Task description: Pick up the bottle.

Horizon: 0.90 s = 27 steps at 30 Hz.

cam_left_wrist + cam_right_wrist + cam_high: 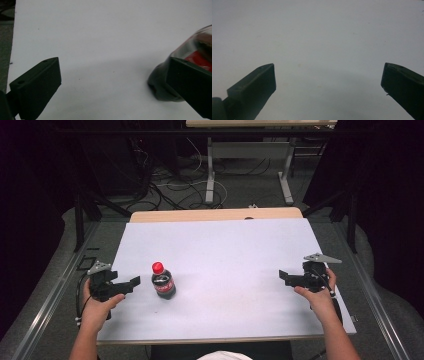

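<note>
Item 1: bottle [163, 281]. Small cola bottle, red cap, red label, dark contents. Stands upright on the worktop [225, 250], in its left half, nearer the near edge than the far one. In the left gripper view its lower body [162, 82] shows at the right, partly behind that tool's right jaw.

Item 2: left tool [131, 284]. Held low over the worktop near its left edge, pointing toward the bottle. Jaws spread wide, nothing between them. Tip just beside the bottle; the high view shows a narrow gap, so apart rather than touching.

Item 3: right tool [283, 276]. Held near the right edge of the worktop, well apart from the bottle, pointing inward. Jaws spread wide, bare white surface between them in the right gripper view [328, 82].

Item 4: worktop. White sheet over a wooden top; wood shows as a strip along the far edge.

Step in hand, as judged: approach to the bottle by the left tool, no grip yet.

Next move, as judged: shift the left tool sideways so the bottle's body sits squarely between both jaws, then close gently. The bottle is round and narrow-based; an off-centre push could tip it.
</note>
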Each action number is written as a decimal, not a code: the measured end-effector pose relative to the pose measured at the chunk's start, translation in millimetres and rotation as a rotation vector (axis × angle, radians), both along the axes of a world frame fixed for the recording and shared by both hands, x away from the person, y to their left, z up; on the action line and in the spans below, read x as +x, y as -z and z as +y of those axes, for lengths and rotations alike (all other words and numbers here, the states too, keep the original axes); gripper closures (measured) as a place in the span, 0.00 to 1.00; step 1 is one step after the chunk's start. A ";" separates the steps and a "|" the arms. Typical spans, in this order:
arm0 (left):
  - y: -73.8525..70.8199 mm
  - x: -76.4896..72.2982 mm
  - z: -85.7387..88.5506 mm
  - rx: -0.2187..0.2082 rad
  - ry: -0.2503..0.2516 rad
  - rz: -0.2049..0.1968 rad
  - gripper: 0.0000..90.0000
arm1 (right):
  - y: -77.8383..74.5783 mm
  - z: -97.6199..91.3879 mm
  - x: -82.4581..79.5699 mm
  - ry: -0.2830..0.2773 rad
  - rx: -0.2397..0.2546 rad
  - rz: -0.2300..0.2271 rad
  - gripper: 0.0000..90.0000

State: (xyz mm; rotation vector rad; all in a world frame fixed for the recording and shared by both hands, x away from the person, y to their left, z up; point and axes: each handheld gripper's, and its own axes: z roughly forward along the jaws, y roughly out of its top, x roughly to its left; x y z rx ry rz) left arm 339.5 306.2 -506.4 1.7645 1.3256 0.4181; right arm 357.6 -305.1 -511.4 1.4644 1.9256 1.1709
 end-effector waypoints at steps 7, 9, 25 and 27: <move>-18.1 -9.3 -4.8 0.020 0.042 -0.054 0.00 | -12.4 4.4 -8.6 -0.011 -0.004 -0.048 0.00; -23.0 -11.8 -7.2 0.016 0.065 -0.064 0.00 | -12.3 4.6 -9.3 -0.013 -0.020 -0.057 0.00; -30.4 -17.0 -40.8 0.006 0.181 -0.099 0.05 | -12.9 8.9 -12.2 -0.046 -0.042 -0.081 0.08; -27.5 -15.4 -45.0 0.012 0.195 -0.093 0.06 | -11.8 11.3 -12.3 -0.041 -0.037 -0.085 0.08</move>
